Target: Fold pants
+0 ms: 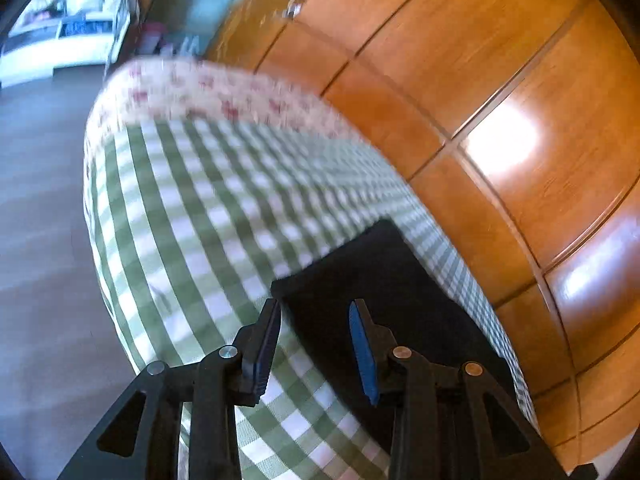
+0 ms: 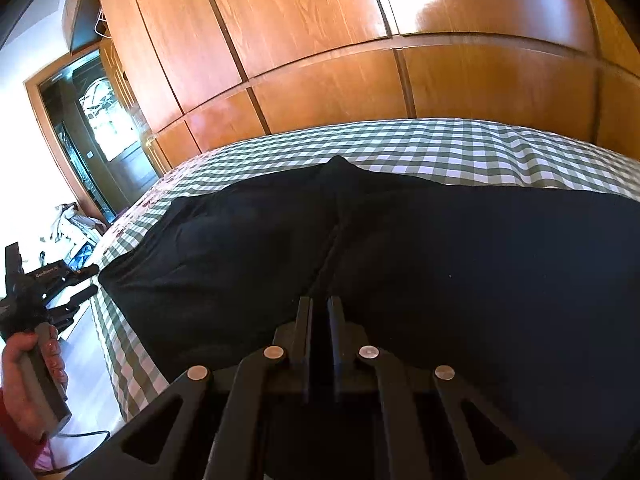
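Observation:
Black pants (image 2: 400,248) lie spread flat on a green-checked bed cover (image 2: 460,144). In the left wrist view one end of the pants (image 1: 384,280) lies just ahead of my left gripper (image 1: 316,308), which is open and empty above the cover (image 1: 208,216). My right gripper (image 2: 319,304) hovers over the near edge of the pants, its fingers (image 2: 305,320) close together with a narrow gap; no cloth shows between them. The left gripper also shows in the right wrist view (image 2: 86,278), held by a hand off the bed's left end.
A wooden wardrobe (image 2: 360,72) runs along the far side of the bed (image 1: 500,100). Grey floor (image 1: 36,240) lies to the left of the bed. A dark doorway (image 2: 96,128) and clutter (image 2: 68,220) stand past the bed's left end.

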A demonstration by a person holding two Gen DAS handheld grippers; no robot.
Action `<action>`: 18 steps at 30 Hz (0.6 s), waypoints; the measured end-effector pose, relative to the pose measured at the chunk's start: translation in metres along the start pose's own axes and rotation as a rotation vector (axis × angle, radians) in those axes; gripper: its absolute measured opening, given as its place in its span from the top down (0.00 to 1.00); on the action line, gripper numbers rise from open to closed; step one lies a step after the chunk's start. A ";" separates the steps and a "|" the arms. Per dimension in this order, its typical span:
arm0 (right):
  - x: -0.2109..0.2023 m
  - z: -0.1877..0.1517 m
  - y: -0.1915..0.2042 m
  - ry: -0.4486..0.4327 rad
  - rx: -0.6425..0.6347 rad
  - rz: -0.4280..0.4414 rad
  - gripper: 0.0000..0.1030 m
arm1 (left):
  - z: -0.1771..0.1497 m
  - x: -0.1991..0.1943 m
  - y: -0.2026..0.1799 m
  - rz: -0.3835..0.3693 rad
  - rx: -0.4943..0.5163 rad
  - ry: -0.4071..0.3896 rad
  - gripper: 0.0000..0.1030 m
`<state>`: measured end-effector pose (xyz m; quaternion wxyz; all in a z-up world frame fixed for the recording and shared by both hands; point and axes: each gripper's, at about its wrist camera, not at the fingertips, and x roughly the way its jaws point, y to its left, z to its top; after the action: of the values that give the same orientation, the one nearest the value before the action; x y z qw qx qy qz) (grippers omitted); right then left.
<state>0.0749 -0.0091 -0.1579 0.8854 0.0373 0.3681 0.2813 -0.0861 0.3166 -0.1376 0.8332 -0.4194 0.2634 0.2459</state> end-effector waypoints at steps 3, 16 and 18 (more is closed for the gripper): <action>0.000 0.000 0.000 -0.001 0.004 0.001 0.92 | -0.002 0.019 0.012 -0.063 -0.071 0.101 0.65; -0.001 -0.001 0.000 -0.011 0.021 0.002 0.92 | 0.010 0.054 0.001 -0.164 0.021 0.046 0.62; -0.001 -0.002 0.000 -0.015 0.017 -0.001 0.92 | 0.011 0.057 -0.002 -0.114 0.050 0.051 0.74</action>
<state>0.0731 -0.0098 -0.1583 0.8878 0.0469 0.3641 0.2775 -0.0398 0.3350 -0.1679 0.8492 -0.4188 0.2664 0.1807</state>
